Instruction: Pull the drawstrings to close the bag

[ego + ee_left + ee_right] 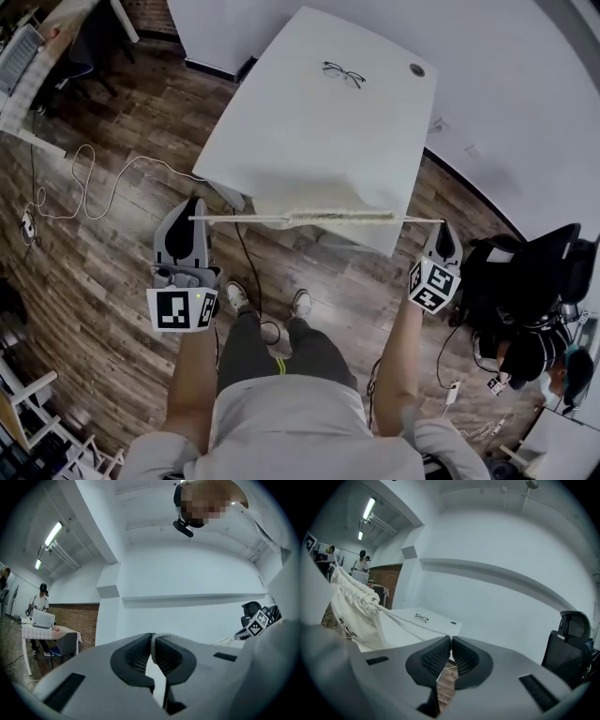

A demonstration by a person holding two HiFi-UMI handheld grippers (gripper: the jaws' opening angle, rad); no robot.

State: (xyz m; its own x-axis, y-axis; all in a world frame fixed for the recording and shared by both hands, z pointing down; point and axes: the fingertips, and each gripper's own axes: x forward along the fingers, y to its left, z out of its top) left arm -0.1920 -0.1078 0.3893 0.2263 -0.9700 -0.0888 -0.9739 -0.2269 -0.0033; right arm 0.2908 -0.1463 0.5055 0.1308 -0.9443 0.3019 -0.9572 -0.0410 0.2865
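1. Head view: the bag shows only its gathered top; its white body is hard to tell from the white table.
2. Left gripper view: the left gripper body hides all but a scrap of bag at 3 o'clock.
3. Right gripper view: the drawstring end vanishes between the clamped right gripper pads.
4. Head view: a person at 4 o'clock is cut by the edge.

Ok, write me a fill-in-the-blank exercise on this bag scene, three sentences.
1. The left hand-held gripper and the right hand-held gripper are each ___ on a drawstring.
2. The gathered mouth of the bag hangs ___ the two grippers.
3. On the white table lies a pair of ___.
Missing words: shut; between; glasses.
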